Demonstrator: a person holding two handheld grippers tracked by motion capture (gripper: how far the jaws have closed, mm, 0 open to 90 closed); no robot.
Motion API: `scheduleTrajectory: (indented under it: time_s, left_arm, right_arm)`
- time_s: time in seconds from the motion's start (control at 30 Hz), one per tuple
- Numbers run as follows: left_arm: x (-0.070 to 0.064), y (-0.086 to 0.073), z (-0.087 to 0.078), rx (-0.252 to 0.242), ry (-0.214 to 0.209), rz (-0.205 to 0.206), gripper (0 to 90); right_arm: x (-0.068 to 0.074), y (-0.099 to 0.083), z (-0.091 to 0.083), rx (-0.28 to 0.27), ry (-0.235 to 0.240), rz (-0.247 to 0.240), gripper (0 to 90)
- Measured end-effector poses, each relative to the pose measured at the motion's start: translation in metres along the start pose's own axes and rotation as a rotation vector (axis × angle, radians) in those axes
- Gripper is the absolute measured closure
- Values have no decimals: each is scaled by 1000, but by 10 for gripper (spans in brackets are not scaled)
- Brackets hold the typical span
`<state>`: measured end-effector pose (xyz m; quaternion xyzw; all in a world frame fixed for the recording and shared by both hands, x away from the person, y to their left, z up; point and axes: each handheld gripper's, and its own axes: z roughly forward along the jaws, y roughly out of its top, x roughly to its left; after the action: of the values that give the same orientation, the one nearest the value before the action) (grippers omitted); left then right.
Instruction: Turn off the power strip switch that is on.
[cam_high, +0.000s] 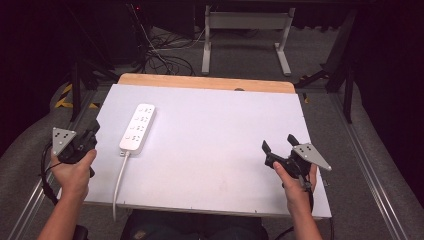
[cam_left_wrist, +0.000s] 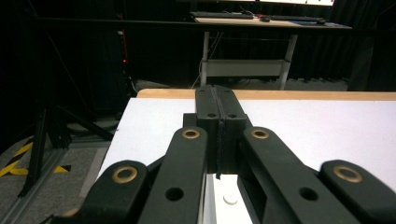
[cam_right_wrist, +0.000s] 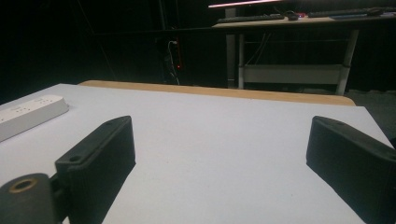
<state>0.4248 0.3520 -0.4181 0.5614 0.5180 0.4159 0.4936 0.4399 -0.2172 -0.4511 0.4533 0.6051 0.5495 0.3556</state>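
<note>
A white power strip (cam_high: 138, 126) lies on the white table top (cam_high: 215, 135) at the left, its white cable (cam_high: 119, 181) running toward the front edge; the right gripper view shows the strip (cam_right_wrist: 28, 114) at far left. My left gripper (cam_high: 94, 129) hovers at the table's left edge, beside the strip, with its jaws pressed together and nothing between them (cam_left_wrist: 217, 100). My right gripper (cam_high: 279, 142) is held over the right front part of the table, jaws wide apart and empty (cam_right_wrist: 219, 144).
A wooden strip (cam_high: 205, 81) borders the table's far edge. Beyond it stand a desk frame (cam_high: 246, 35), loose cables (cam_high: 167, 57) on the floor and dark stands. Metal rails (cam_high: 372, 175) run along both sides of the table.
</note>
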Motion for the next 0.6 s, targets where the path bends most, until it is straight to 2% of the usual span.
scheduleTrajectory:
  time_s: [0.23, 0.3, 0.33, 0.37, 0.4, 0.43, 0.47, 0.6]
  left_arm:
    - [0, -1, 3, 11, -4, 10, 900]
    - [1, -2, 3, 11, -7, -1, 899]
    - [1, -1, 3, 11, -9, -2, 786]
    - [1, -1, 3, 10, -5, -10, 786]
    - [1, 0, 3, 12, -3, -15, 741]
    - [0, 0, 3, 15, -3, -20, 681]
    - [0, 0, 4, 15, -4, -23, 582]
    - [1, 1, 5, 23, -20, -27, 364]
  right_arm:
    - [1, 0, 0, 6, 1, -1, 87]
    - [1, 0, 0, 6, 1, -1, 88]
    - [1, 0, 0, 7, 2, -2, 89]
    - [1, 0, 0, 7, 2, -2, 89]
    - [1, 0, 0, 6, 3, -2, 89]
    - [1, 0, 0, 7, 2, -3, 88]
    - [1, 0, 0, 7, 0, -2, 87]
    - [0, 0, 0, 6, 0, -2, 87]
